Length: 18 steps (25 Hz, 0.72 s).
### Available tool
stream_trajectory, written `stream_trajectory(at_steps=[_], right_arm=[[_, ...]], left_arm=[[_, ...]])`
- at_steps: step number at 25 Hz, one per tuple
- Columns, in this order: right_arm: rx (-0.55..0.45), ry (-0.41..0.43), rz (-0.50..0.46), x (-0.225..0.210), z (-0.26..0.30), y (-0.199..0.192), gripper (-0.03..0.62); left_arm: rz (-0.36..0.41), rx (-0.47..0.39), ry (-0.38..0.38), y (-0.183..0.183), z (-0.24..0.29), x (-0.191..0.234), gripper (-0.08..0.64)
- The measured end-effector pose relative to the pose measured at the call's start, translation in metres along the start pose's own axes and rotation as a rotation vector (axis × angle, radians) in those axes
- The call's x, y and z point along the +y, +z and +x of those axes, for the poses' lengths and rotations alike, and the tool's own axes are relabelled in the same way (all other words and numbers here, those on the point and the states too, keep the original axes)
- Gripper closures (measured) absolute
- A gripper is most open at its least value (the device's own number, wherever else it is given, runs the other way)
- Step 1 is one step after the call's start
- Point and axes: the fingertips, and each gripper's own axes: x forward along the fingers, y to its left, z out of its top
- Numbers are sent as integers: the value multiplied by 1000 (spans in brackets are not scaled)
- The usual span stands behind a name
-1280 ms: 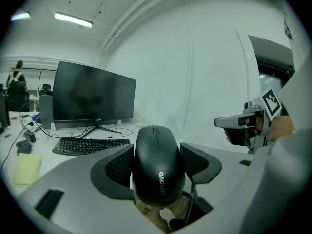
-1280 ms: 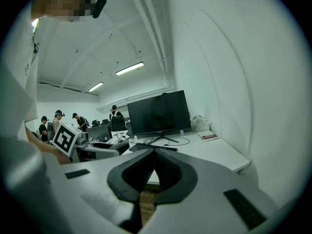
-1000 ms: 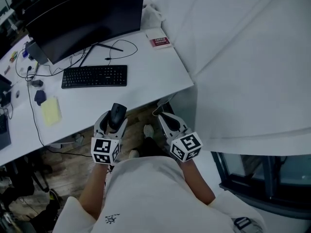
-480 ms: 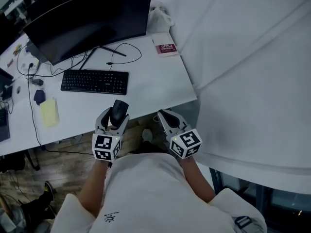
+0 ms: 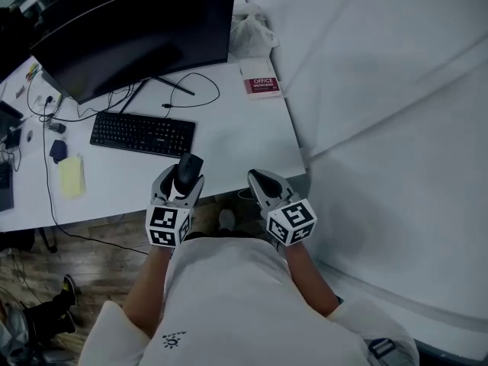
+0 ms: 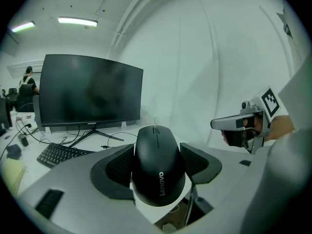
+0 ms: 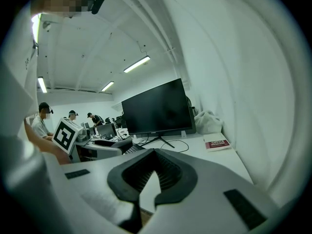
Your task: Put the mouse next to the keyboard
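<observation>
- A big black screen [image 5: 130, 33] stands at the back of a white desk [image 5: 236, 139]. The screen is dark.
- A thin black wire [image 5: 194, 90] curls on the desk by the screen's foot.
- A red and white book [image 5: 261, 87] lies near the desk's right edge.
- A white bag [image 5: 250, 30], maybe plastic, sits behind the book.
- A yellow pad [image 5: 70, 176] lies on the left part of the desk.
- The floor [image 5: 99, 258] under the desk is brown wood.
- A white wall [image 5: 381, 90] fills the right side.
- Long lights [image 6: 77, 21] glow on the ceiling.
- Some people [image 7: 44, 116] are far off at other desks.
</observation>
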Motion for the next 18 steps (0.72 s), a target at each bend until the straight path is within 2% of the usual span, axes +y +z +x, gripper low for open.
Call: stream_trajectory(at_steps=[9,18], right_arm=[[25,56,-1,-18,12,-6,574],[36,53,13,-23,35,-6,574]], left_arm=[[-19,14,38,1,24,-7,258],[-13,52,36,-4,42,6,258]])
